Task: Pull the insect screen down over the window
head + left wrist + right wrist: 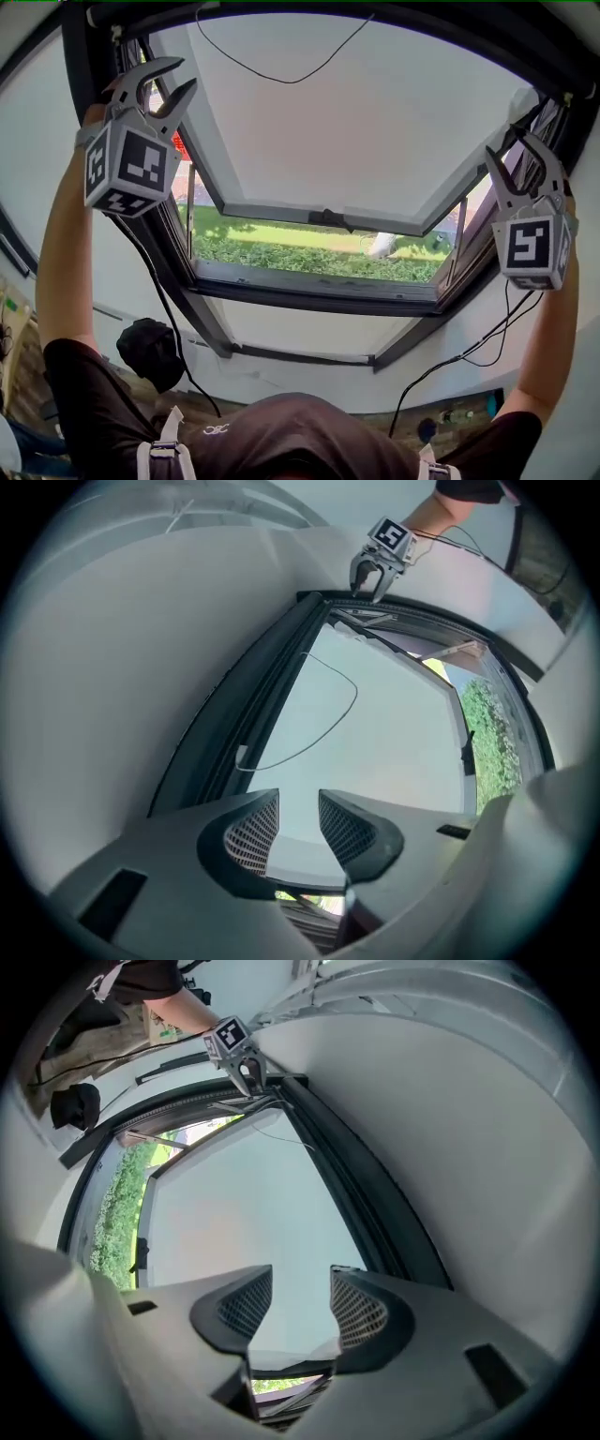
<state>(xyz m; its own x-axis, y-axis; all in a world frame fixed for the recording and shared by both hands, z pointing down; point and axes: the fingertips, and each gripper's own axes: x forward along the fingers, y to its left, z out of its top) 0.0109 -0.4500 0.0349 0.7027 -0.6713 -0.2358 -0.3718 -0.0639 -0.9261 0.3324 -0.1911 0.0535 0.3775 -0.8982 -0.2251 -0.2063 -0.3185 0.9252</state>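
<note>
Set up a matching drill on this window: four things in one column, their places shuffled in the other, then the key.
Things
1. left claw
2. right claw
3. cord
4. grass

Places
A. seen through the gap below the open sash
B. up at the left side of the frame, head view
C. hanging in a loop in front of the sash's upper part
D. up at the frame's right side, head view

Pairs: 1-B, 2-D, 3-C, 4-A
</note>
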